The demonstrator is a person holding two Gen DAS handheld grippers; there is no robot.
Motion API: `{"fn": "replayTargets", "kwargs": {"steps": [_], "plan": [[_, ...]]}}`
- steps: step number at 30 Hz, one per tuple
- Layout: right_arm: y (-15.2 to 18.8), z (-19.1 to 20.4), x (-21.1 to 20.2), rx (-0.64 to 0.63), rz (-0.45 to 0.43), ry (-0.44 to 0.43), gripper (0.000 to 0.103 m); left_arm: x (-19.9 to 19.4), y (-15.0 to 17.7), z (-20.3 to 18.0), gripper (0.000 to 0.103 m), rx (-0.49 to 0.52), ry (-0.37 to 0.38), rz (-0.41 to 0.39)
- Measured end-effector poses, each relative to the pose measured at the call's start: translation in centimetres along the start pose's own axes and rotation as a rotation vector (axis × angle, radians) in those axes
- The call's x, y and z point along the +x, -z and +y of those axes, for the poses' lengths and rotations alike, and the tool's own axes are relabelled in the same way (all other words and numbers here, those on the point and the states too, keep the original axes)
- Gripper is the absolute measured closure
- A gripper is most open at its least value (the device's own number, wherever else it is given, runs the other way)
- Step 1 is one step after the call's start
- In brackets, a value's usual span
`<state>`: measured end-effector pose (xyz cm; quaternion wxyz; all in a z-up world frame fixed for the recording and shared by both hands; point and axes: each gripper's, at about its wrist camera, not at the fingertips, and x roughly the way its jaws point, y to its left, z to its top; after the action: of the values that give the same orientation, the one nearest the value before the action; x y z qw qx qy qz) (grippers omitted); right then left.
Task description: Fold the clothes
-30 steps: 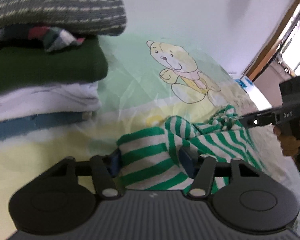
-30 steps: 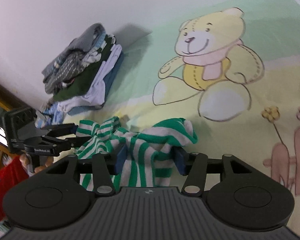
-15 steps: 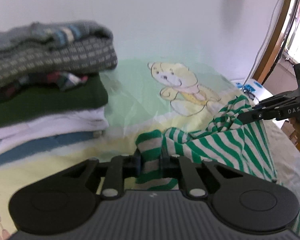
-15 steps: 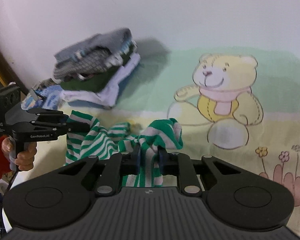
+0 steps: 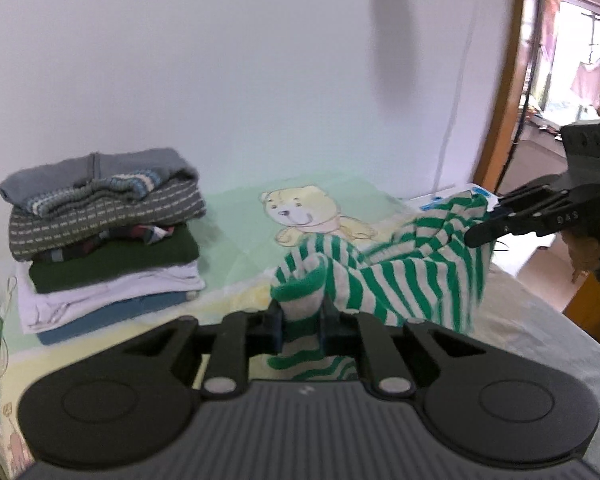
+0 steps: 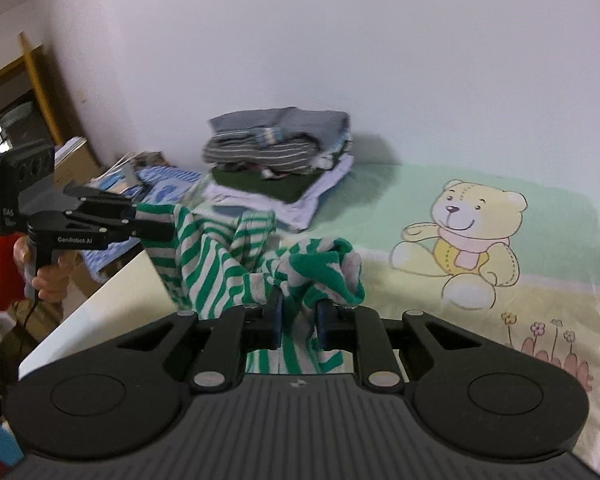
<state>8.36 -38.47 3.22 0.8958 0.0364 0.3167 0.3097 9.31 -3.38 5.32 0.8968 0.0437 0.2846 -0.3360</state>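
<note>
A green-and-white striped garment [image 5: 384, 280] hangs lifted off the bed between both grippers. My left gripper [image 5: 302, 320] is shut on one bunched edge of it, the cloth pinched between the blue pads. My right gripper [image 6: 298, 318] is shut on another edge of the striped garment [image 6: 220, 264]. In the left wrist view the right gripper [image 5: 488, 232] holds the cloth at the far right, a hand behind it. The right wrist view shows the left gripper [image 6: 152, 228] at the left, gripped by a hand with a red sleeve [image 6: 0, 276].
A stack of folded clothes [image 5: 104, 232] sits on the bed against the white wall, also seen as the stack [image 6: 280, 164]. The sheet carries a yellow bear print [image 6: 464, 240]. A doorway [image 5: 560, 80] opens at the right; clutter [image 6: 140, 176] lies beyond the bed's left edge.
Both grippers closed on the striped garment and rose, lifting it off the sheet. The views levelled out, so the wall and the stack now show more.
</note>
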Motion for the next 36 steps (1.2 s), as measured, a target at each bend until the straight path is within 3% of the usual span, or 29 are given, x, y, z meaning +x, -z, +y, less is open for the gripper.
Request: {"fn": "replayTargets", "kwargs": {"steps": [4, 10, 19, 22, 25, 28, 30, 32, 33, 34, 36], "plan": [[2.0, 2.9, -2.3, -0.044, 0.019, -0.009, 0.086, -3.0, 2.0, -2.2, 0.092, 0.012, 0.015, 0.012], [6.2, 6.8, -3.8, -0.126, 0.103, 0.004, 0.086, -6.0, 6.7, -5.2, 0.092, 0.025, 0.027, 0.106], [12.8, 10.2, -2.0, -0.282, 0.285, 0.057, 0.088, -6.0, 13.6, -7.8, 0.092, 0.032, 0.053, 0.258], [15.1, 10.5, -0.7, -0.328, 0.369, 0.064, 0.096, -5.7, 15.1, -8.7, 0.091, 0.079, 0.047, 0.281], [16.8, 11.0, 0.0, -0.355, 0.398, 0.077, 0.095, -5.1, 16.0, -8.9, 0.091, 0.087, 0.040, 0.300], [15.5, 11.1, -1.3, -0.282, 0.374, 0.055, 0.094, -5.4, 15.8, -9.2, 0.087, 0.128, 0.025, 0.310], [13.7, 11.6, -3.4, -0.238, 0.309, 0.047, 0.087, -6.3, 15.3, -9.2, 0.085, 0.150, 0.020, 0.310], [12.0, 12.3, -5.4, -0.203, 0.216, 0.042, 0.064, -7.5, 14.6, -9.0, 0.085, 0.165, 0.012, 0.302], [11.3, 12.6, -6.2, -0.186, 0.163, 0.041, 0.062, -8.3, 14.0, -9.1, 0.083, 0.169, 0.006, 0.288], [10.8, 13.0, -6.1, -0.188, 0.125, 0.053, 0.061, -9.0, 13.5, -9.2, 0.079, 0.174, 0.001, 0.273], [9.8, 13.7, -5.9, -0.192, 0.051, 0.076, 0.060, -9.7, 12.3, -9.7, 0.061, 0.195, -0.011, 0.221]]}}
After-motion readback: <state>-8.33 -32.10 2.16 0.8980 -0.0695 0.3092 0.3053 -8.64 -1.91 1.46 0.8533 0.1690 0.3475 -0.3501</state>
